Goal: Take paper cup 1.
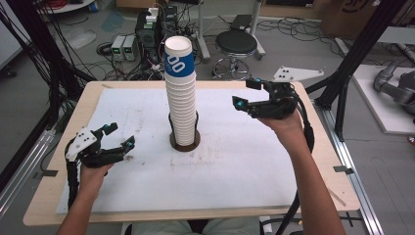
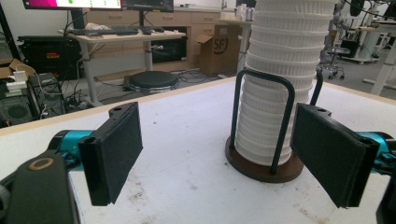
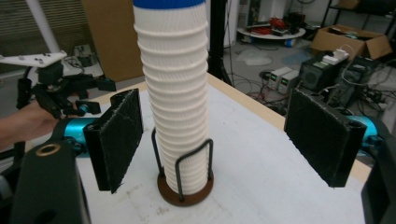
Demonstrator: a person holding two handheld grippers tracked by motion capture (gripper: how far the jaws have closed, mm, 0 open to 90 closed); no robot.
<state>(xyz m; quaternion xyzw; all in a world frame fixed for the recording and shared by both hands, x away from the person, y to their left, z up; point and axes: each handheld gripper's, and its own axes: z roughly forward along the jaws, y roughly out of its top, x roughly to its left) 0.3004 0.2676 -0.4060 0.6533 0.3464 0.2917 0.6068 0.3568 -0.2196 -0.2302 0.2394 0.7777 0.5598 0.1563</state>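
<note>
A tall stack of white ribbed paper cups, its top cup banded blue, stands in a black wire holder on a round brown base at the table's middle. My left gripper rests low at the left, open, jaws aimed at the stack's foot. My right gripper is raised to the right of the stack, open and empty, a short way off it. In the right gripper view the stack rises between the two pads but farther off, untouched.
A white sheet covers the wooden table. Beyond the far edge stand a black stool and electronics boxes with cables. Black frame posts flank the table.
</note>
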